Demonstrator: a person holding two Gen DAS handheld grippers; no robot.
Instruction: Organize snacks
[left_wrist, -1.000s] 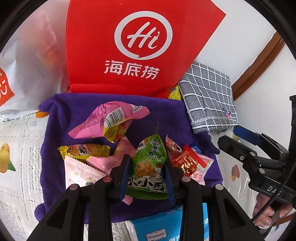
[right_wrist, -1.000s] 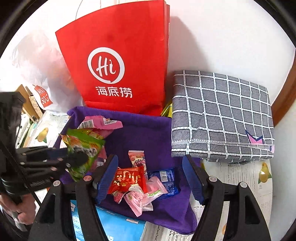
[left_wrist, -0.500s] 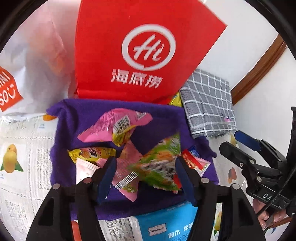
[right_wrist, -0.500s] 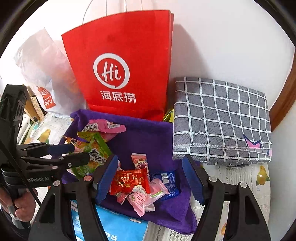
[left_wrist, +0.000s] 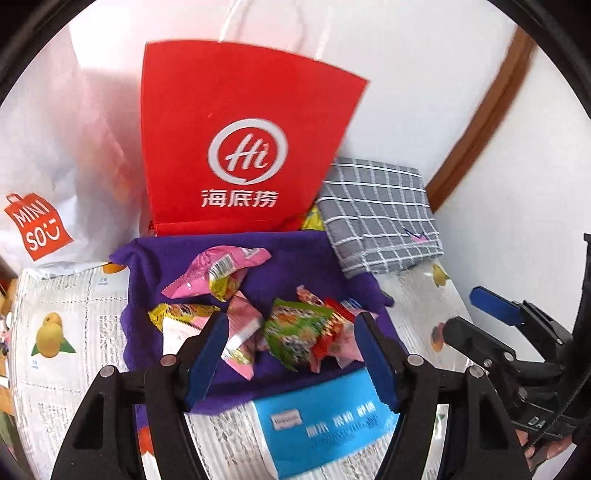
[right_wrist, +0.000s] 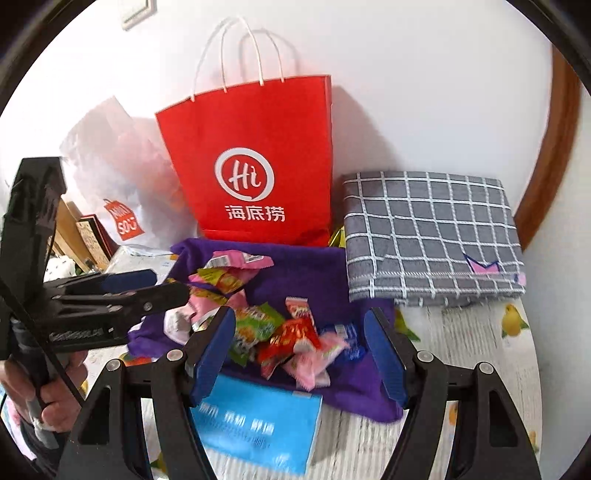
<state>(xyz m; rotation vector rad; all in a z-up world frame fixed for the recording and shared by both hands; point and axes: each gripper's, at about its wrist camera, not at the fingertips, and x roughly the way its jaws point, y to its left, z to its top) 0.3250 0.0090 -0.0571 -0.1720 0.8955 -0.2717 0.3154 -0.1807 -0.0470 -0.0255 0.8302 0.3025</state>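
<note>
Several snack packets lie in a heap on a purple cloth (left_wrist: 295, 258) (right_wrist: 295, 273). Among them are a green packet (left_wrist: 295, 332) (right_wrist: 255, 325), a pink one (left_wrist: 207, 273) and a red one (right_wrist: 291, 339). My left gripper (left_wrist: 291, 321) (right_wrist: 168, 284) hangs above the heap. Its jaws are opening, nothing is between them, and the green packet lies loose below. My right gripper (right_wrist: 300, 314) (left_wrist: 463, 312) stands open over the right side of the heap, holding nothing.
A red paper bag (left_wrist: 240, 147) (right_wrist: 255, 147) stands upright behind the cloth against the wall. A folded grey checked cloth (right_wrist: 428, 236) lies to the right and a white shopping bag (left_wrist: 55, 166) to the left. A blue pack (left_wrist: 325, 424) lies at the near edge.
The left gripper let go of the green packet, which dropped onto the heap on the purple cloth. Both grippers rose and drew back from the snacks.
</note>
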